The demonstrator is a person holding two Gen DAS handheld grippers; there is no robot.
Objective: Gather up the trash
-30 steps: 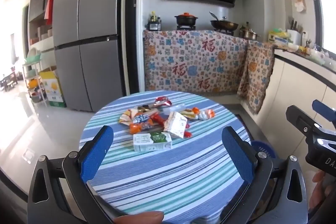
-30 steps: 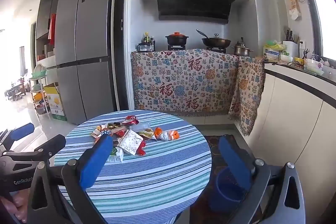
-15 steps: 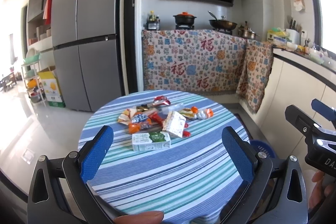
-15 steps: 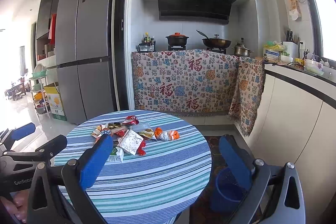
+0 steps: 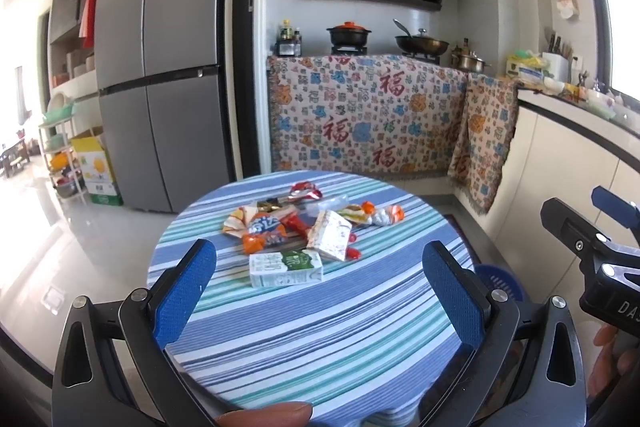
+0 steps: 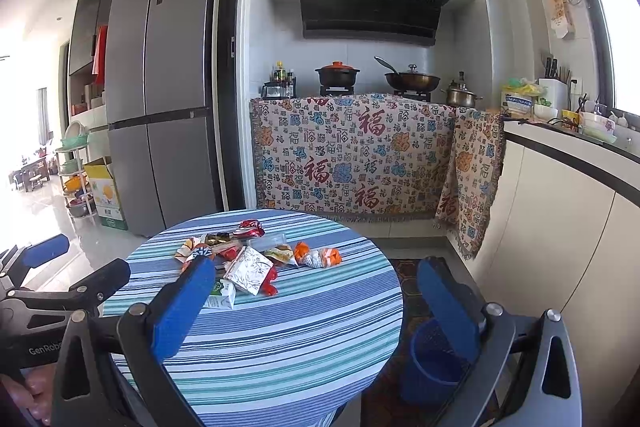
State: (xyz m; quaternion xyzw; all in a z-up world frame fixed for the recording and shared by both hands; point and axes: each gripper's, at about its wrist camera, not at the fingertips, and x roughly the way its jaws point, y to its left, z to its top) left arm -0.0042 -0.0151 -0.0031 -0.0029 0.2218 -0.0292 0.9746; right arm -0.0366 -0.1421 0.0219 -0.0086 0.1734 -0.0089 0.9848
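A pile of trash lies on the round striped table [image 5: 320, 339] [image 6: 304, 343]: a green-and-white carton [image 5: 285, 268] [image 6: 221, 293], a white patterned box [image 5: 329, 235] [image 6: 249, 270], a blue-and-orange wrapper [image 5: 264, 229], a red wrapper [image 5: 305, 190] [image 6: 249, 227] and orange-white wrappers [image 5: 380, 214] [image 6: 320, 256]. My left gripper [image 5: 319, 294] hovers open just short of the carton, nothing between its fingers. My right gripper [image 6: 316, 311] is open too, over the table's near right side, holding nothing. A blue bin [image 5: 500, 279] [image 6: 432, 367] stands on the floor right of the table.
A grey fridge [image 5: 164, 75] stands at the back left, a cloth-draped stove counter [image 5: 372, 119] behind the table, white cabinets [image 6: 560, 239] along the right. A shelf rack and a cardboard box [image 5: 96, 167] sit left of the fridge. Open floor lies to the left.
Both grippers stay open and almost still. In the left wrist view the table and trash have slid slightly up and right, hardly anything else differs.
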